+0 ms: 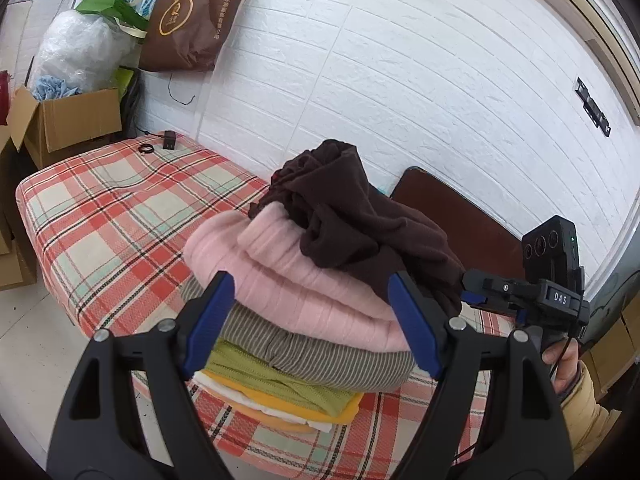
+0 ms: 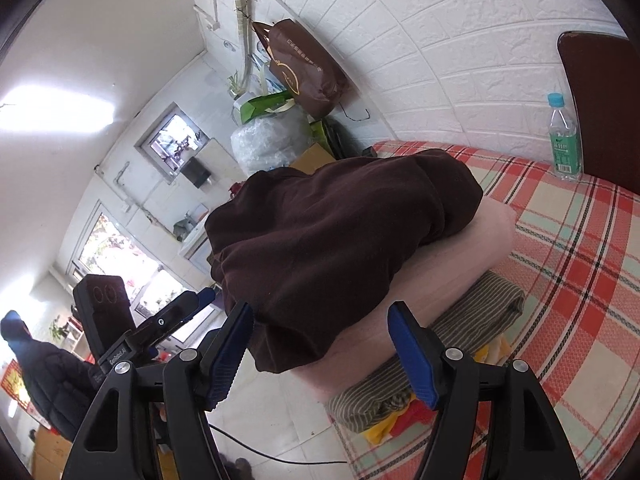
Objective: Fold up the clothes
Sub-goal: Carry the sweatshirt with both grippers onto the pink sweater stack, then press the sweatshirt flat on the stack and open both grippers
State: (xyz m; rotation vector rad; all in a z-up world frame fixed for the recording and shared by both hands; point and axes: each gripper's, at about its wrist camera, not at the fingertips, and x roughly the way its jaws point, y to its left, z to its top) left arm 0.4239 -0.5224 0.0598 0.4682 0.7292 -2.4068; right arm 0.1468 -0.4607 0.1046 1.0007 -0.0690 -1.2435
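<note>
left gripper (image 1: 312,320) open, facing clothes stack (image 1: 304,312); brown garment (image 1: 360,216) atop.

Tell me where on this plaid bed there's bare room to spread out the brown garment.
The plaid bed lies bare between the clothes stack and the charger near the cardboard box. The strip toward the water bottle is narrower, crowded by the chair.

Dark brown garment (image 1: 352,208) atop pink sweater (image 1: 288,280), red-plaid cloth (image 1: 112,216).
</note>
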